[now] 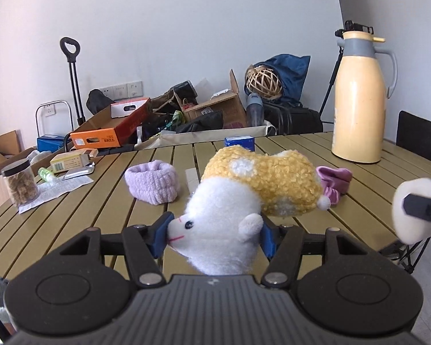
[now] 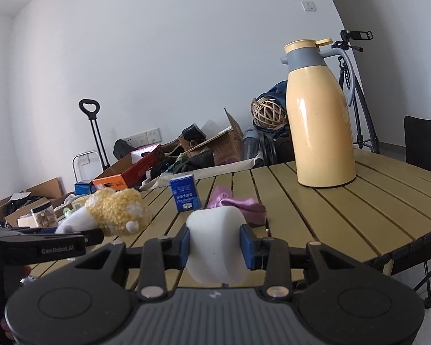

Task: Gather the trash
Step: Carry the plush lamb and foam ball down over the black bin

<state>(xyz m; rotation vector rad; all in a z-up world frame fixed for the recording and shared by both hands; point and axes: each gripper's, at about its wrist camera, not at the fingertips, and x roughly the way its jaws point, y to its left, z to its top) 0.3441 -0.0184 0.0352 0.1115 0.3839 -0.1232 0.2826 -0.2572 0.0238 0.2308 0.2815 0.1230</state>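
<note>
Clamped between the left gripper (image 1: 214, 237) fingers, the plush toy (image 1: 244, 189) is held off the surface (image 1: 86, 215); white foam (image 2: 215, 244) is pinched by the right gripper (image 2: 215, 247). Beyond the fingers, purple cloths (image 1: 152, 184), a blue box (image 2: 185, 192) and papers (image 1: 51, 189) are judged left to collect.

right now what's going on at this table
A person is working with a handheld gripper in each hand. The left gripper is clamped on the white head of a yellow and white plush toy, and the right gripper is squeezing a white foam piece. Both are held just above the slatted table. A purple knitted band, a pink cloth, a small blue box and a yellow thermos jug sit on it.
</note>
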